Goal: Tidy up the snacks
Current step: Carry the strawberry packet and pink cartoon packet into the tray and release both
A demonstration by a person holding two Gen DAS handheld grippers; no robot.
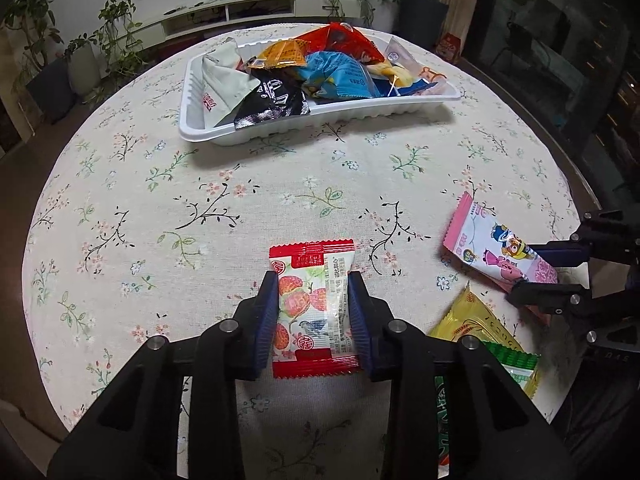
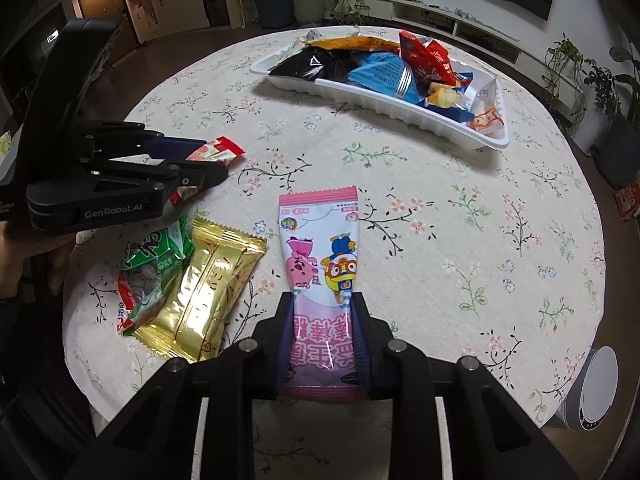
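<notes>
Left gripper: its two blue pads sit against the long sides of the red-edged packet, one on each side, so it holds the packet across its width. I cannot tell whether the packet is lifted or lies on the cloth.
Right gripper: closed narrow on the lower half of the pink packet; the wrapper creases between the pads, which suggests a firm pinch.
Why held so: each packet is taken by its flat sides with the free end pointing forward toward the tray, probably so that it can be carried over and dropped in.
Tray: white, ribbed, on the far side of the table, well apart from both grippers. It already holds a heap of packets, among them white, black, blue, orange and red ones.
Left on the cloth: a gold packet and a green packet, touching each other, just beside the right gripper.
Red-edged packet: square, crimped red strips at both ends, white middle printed with red fruit and a small bird, glossy.
Pink packet: long and narrow, pink ends, pale middle with cartoon figures, shiny film.
Progress: judging by the full tray and four packets outside it, the sorting looks mostly done.
</notes>
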